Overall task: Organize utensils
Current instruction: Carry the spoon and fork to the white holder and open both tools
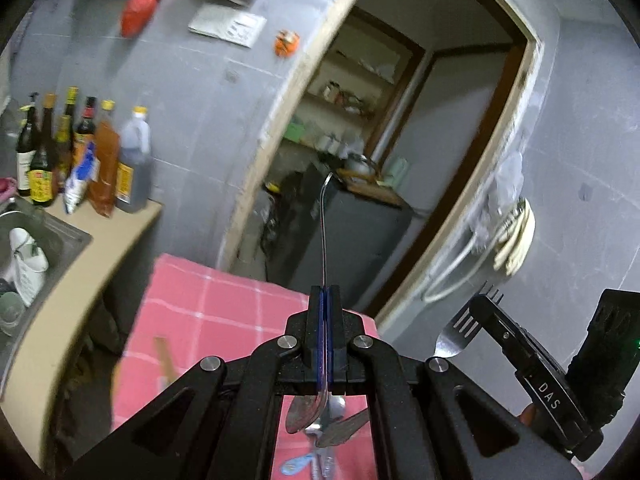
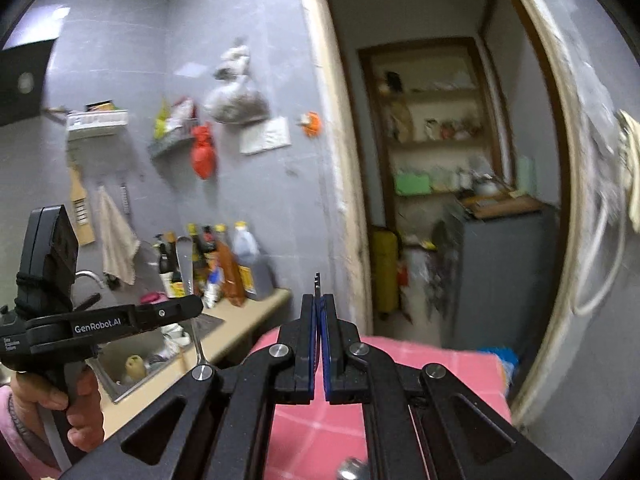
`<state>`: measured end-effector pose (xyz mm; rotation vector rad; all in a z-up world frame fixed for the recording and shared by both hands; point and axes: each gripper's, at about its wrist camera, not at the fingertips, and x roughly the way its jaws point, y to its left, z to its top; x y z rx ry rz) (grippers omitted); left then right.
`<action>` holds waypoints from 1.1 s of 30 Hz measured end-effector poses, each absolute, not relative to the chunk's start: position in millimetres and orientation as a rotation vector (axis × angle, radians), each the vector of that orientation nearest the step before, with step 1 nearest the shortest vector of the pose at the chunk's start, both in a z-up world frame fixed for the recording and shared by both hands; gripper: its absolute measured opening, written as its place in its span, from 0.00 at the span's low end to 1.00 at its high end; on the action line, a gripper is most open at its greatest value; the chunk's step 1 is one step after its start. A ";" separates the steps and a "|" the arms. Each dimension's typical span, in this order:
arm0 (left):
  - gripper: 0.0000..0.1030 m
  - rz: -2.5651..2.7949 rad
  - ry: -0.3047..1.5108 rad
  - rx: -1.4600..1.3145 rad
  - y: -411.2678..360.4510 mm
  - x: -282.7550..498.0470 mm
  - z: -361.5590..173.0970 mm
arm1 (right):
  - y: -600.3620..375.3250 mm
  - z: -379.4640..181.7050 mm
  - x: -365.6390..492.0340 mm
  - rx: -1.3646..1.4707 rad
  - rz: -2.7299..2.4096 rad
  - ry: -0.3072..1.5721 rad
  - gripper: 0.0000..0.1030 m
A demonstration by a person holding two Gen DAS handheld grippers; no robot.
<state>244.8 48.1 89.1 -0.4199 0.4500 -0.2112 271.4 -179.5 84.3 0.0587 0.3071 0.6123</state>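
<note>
My left gripper is shut on a metal spoon. Its handle sticks up and away past the jaws and its bowl hangs below them. My right gripper is shut on a metal fork, seen edge-on with its tines poking above the jaws. In the left wrist view the fork and the right gripper show at the lower right. In the right wrist view the left gripper shows at the left with the spoon hanging from it. Several more utensils lie on the pink checked cloth below.
A counter with several sauce bottles and a steel sink holding dishes runs along the left. A wooden-handled tool lies on the cloth. An open doorway leads to a room with shelves and a grey cabinet.
</note>
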 end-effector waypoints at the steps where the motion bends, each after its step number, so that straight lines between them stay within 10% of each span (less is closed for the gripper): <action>1: 0.00 -0.204 0.446 -0.425 53.6 241.5 88.3 | -171.9 86.2 269.4 0.053 0.625 0.301 0.03; 33: 0.02 -0.227 0.580 -0.442 87.9 200.9 -10.8 | -67.4 -0.8 245.5 -0.194 0.757 0.538 0.07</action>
